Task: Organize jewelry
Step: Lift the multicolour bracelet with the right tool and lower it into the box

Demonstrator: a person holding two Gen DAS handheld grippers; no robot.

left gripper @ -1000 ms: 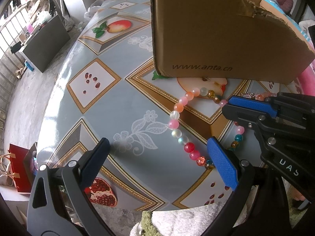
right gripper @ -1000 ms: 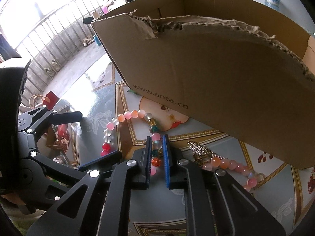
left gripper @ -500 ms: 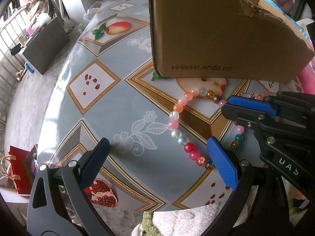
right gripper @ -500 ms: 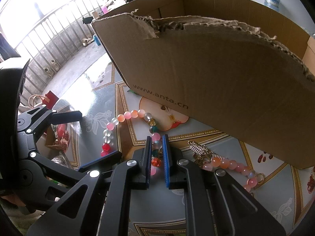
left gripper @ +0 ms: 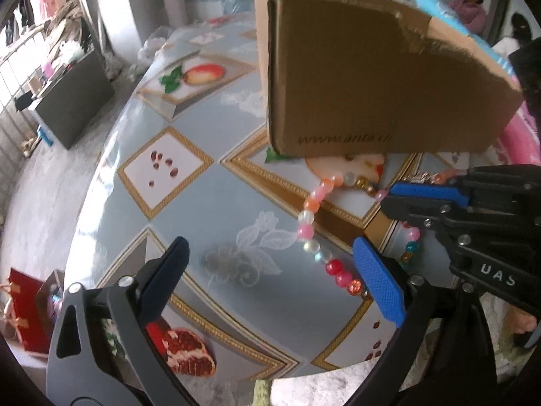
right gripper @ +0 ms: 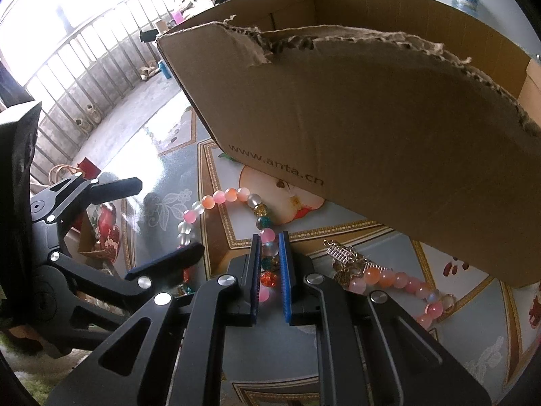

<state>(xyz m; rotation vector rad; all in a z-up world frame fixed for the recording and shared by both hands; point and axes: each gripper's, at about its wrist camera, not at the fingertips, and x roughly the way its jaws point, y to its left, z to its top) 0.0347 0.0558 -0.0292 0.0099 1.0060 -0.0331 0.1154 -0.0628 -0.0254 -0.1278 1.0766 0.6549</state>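
Right gripper clamped on the bead bracelet; left gripper open beside it.

We note the right gripper's blue pads shut narrowly on one stretch of the bracelet, beads showing between them, the loop lying on the table ahead and to its left. Our left gripper has just been closing slightly but its jaws stand wide, pads pressing on nothing; the red and pink beads lie just inside its right finger. Just right of the right gripper we see a second pink bead strand with a metal charm cluster. Beyond both grippers stands the torn cardboard box, on the fruit-print tablecloth.
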